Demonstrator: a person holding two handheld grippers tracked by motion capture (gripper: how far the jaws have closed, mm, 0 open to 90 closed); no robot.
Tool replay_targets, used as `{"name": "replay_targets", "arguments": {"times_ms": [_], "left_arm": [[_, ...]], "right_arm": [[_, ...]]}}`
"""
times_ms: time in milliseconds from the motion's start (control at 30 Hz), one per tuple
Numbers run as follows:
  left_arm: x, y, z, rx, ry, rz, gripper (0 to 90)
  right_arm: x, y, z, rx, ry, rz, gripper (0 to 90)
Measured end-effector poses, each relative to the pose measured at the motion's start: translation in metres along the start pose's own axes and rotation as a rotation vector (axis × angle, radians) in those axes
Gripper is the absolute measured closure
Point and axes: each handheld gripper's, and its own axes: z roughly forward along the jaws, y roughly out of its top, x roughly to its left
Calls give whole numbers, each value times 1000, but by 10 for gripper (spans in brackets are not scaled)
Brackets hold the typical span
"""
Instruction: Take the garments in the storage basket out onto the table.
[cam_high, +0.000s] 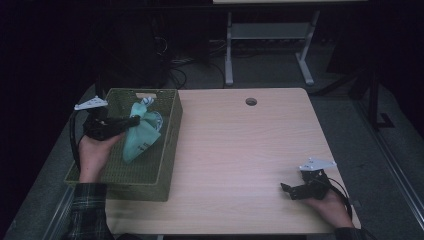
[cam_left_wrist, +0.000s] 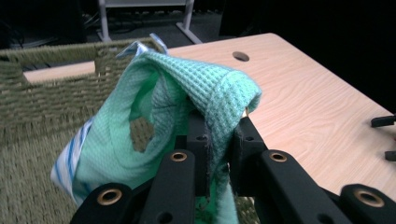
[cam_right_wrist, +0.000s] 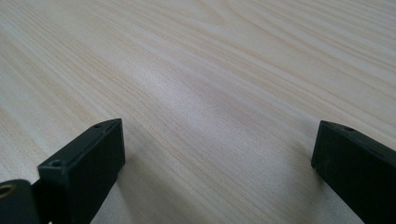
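Note:
A mint-green waffle cloth (cam_high: 140, 136) hangs over the woven olive basket (cam_high: 168, 145) at the table's left. My left gripper (cam_high: 134, 120) is shut on the cloth's upper fold and holds it lifted above the basket floor. In the left gripper view the cloth (cam_left_wrist: 187, 93) drapes over the black jaws, pinched between them at my left gripper (cam_left_wrist: 219, 126). A white cloth with blue stripes (cam_left_wrist: 70, 154) shows under it. My right gripper (cam_high: 286, 190) rests low on the table at the near right, and in the right gripper view it (cam_right_wrist: 219, 140) stands open over bare wood.
The basket's far wall (cam_left_wrist: 51, 93) has a handle slot. The wooden table (cam_high: 250, 150) has a round cable hole (cam_high: 251, 101) near its far edge. A desk frame with white legs (cam_high: 229, 50) stands on the floor beyond.

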Motion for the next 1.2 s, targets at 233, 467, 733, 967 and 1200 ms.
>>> {"name": "replay_targets", "arguments": {"times_ms": [233, 467, 733, 967, 1200], "left_arm": [[-10, 17, -8, -41, -38, 11, 800], [-20, 30, -9, -55, -66, 32, 800], [-34, 46, -9, -66, -91, 66, 800], [-49, 60, -2, -87, -167, 73, 800], [-63, 66, 8, -91, -211, 93, 800]], "right_arm": [[0, 0, 0, -1, 0, 0, 23], [0, 0, 0, -1, 0, 1, 23], [0, 0, 0, -1, 0, 1, 23], [0, 0, 0, 0, 0, 1, 23], [0, 0, 0, 0, 0, 0, 23]]}}
